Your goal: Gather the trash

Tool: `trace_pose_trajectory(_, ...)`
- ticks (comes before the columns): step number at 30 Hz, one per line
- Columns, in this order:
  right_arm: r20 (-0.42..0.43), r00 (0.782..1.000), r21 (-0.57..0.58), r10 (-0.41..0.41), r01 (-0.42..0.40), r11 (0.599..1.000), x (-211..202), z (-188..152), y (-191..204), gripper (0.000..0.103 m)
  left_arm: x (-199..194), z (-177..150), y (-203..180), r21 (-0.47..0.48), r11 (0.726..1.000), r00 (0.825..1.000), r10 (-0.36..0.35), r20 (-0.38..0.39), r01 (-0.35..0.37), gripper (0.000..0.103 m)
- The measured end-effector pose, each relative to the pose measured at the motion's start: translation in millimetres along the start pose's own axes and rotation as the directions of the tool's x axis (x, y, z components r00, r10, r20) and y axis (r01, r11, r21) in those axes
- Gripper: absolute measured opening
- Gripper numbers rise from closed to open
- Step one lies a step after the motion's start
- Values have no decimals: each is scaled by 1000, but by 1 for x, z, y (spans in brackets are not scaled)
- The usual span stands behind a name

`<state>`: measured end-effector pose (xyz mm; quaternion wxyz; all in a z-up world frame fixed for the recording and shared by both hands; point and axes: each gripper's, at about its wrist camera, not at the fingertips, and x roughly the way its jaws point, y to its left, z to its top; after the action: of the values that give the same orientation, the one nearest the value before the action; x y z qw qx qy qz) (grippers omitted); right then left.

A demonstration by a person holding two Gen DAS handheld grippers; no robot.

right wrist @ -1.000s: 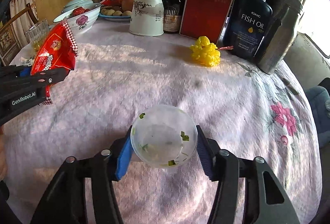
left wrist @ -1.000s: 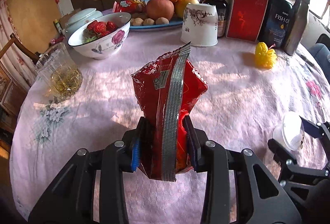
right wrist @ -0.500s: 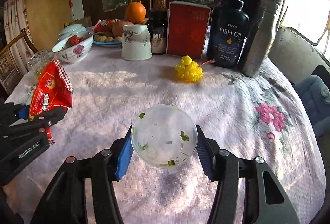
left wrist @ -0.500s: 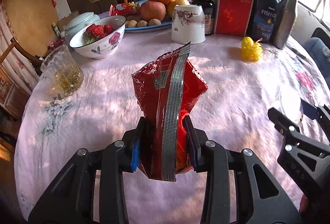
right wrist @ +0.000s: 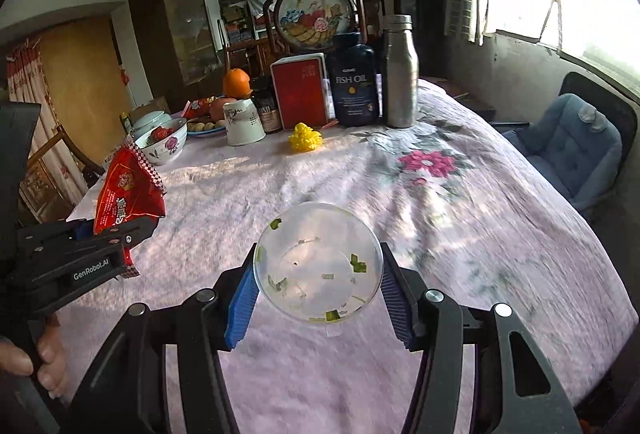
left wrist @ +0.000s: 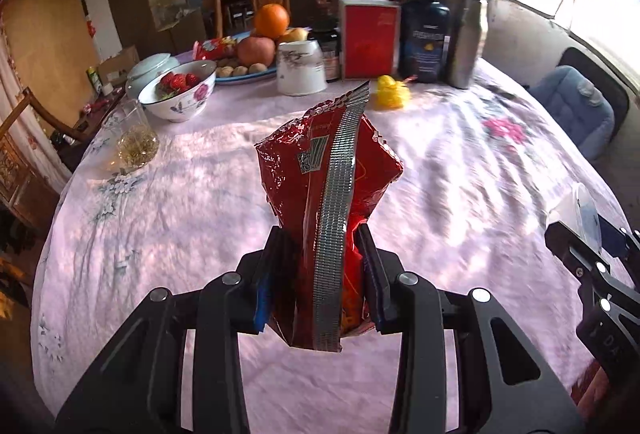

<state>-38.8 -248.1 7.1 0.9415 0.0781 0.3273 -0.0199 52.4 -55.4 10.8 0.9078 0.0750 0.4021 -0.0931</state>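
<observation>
In the left wrist view, a red snack bag (left wrist: 328, 194) is clamped upright between the blue pads of the left tool (left wrist: 318, 280), held above the pink floral desk (left wrist: 180, 194). A yellow crumpled wrapper (left wrist: 392, 94) is seen lying on the desk near a white cup (left wrist: 300, 68).

In the right wrist view, a clear plastic cup (right wrist: 318, 266), flecked with green scraps, is gripped by the right tool (right wrist: 316, 292) above the desk. The bag is seen at left.

Bowl (left wrist: 178, 94) left of cup (left wrist: 301, 68), bottles (left wrist: 425, 34) right.
</observation>
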Motion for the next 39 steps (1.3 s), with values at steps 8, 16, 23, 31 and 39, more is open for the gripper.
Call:
trace_pose_trajectory(8,0,989,97,-147,146,984,-84,-73,-94,56,-42,-34,-91,182,965,981,-192,-12,191,38)
trace_pose_trajectory(16,-156,893,251,-423,450,857,-157,-169,-212,56,-67,-88,-238,436,789,901,-398,-173,433,38)
trace_pose_trajectory(23,-308,854,455,-418,518,724,-186,-260,-294,56,-84,-169,-375,615,524,802,-474,-364,589,38)
trace_pose_trajectory(31,-403,838,529,-369,542,653,-179,-321,-339,56,-56,-249,-472,687,402,793,-375,-480,606,38)
trace_pose_trajectory(39,-459,826,573,-327,557,601,-165,-358,-366,56,-12,-294,-520,693,351,777,-266,-570,629,38)
